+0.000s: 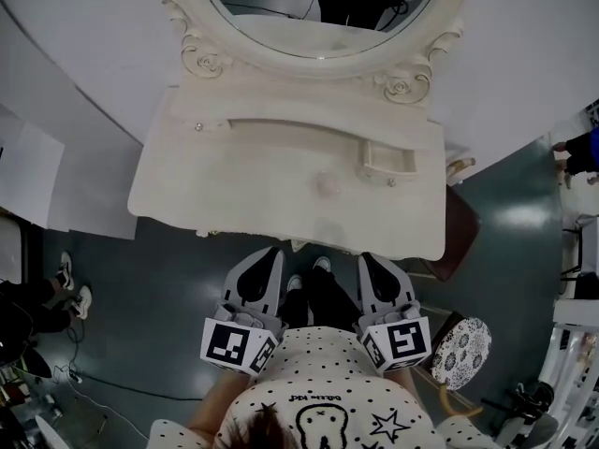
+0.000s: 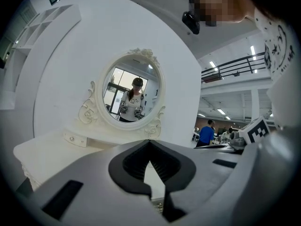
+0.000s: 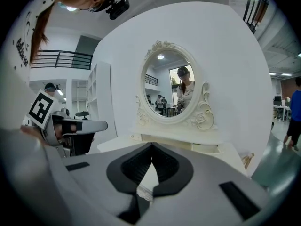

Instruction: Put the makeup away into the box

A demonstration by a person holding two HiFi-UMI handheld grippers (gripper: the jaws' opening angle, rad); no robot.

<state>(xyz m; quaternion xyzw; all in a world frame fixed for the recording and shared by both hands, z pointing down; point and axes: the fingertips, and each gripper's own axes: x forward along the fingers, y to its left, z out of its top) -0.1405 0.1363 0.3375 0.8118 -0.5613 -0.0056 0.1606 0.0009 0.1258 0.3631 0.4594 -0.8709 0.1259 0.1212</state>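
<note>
Low in the frame, the left tool (image 1: 273, 251) and right tool (image 1: 366, 257), both closed together on nothing, face the white counter (image 1: 234, 176) and mirror (image 1: 271, 7).

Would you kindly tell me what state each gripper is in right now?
The grey left gripper: closed, jaws together, holding nothing.
The grey right gripper: closed, jaws together, holding nothing.

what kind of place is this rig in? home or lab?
Probably a staged set in a big lab hall, not a home: white dressing table with oval mirror against a curved backdrop, mezzanine railing and strip lights behind.
</note>
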